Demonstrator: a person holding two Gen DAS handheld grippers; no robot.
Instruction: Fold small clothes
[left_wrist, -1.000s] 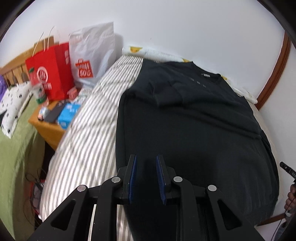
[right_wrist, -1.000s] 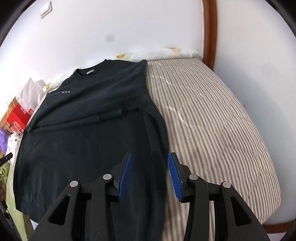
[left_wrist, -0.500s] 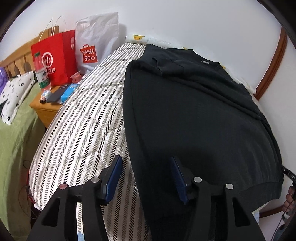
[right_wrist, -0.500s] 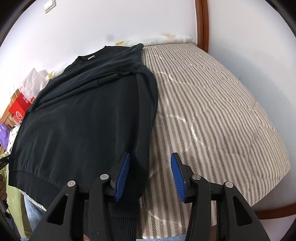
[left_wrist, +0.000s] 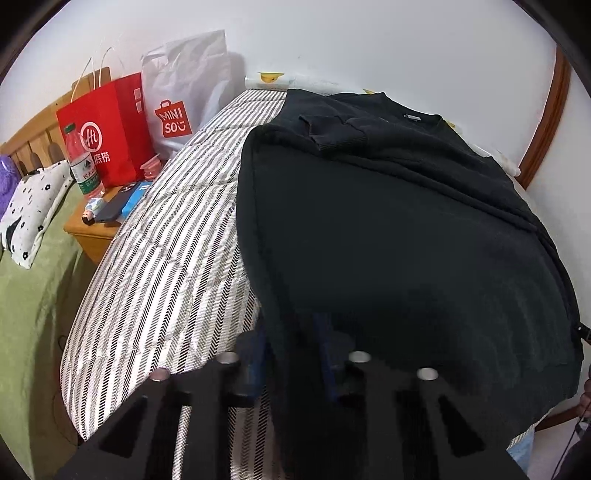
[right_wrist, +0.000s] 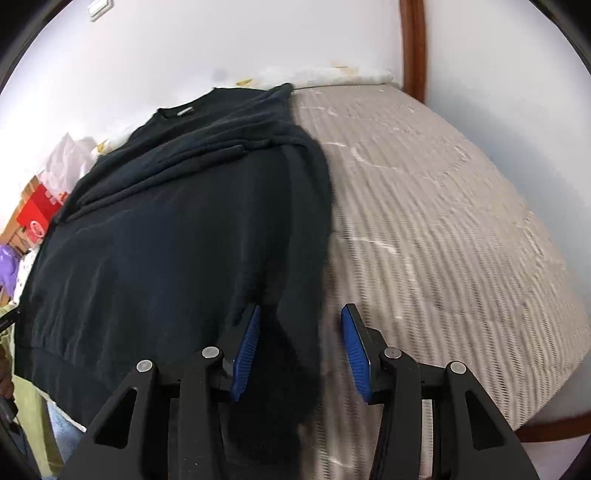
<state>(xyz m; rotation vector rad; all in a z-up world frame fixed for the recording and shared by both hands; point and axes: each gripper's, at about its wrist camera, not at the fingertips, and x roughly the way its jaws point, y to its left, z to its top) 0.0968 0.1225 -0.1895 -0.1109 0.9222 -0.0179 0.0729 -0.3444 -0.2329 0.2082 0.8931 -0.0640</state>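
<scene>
A black sweatshirt (left_wrist: 399, 229) lies flat on the striped bed, sleeves folded in across the chest, collar at the far end. It also shows in the right wrist view (right_wrist: 173, 236). My left gripper (left_wrist: 291, 354) is at the sweatshirt's near left hem corner, with the fabric edge between its blue pads; the pads stand fairly close and I cannot tell whether they pinch. My right gripper (right_wrist: 301, 350) is open, its blue pads astride the near right hem corner, which hangs over the bed's front edge.
The striped mattress (left_wrist: 166, 258) extends left of the garment and to its right (right_wrist: 443, 229). A wooden nightstand (left_wrist: 92, 229) holds a red bag (left_wrist: 107, 129), a white bag (left_wrist: 184, 92), a water bottle (left_wrist: 81, 162) and small items. White walls enclose the far side.
Both grippers have pulled back and down from over the sweatshirt's middle to its near hem corners. The left pads opened wide, then narrowed around the hem edge. The right stayed open.
</scene>
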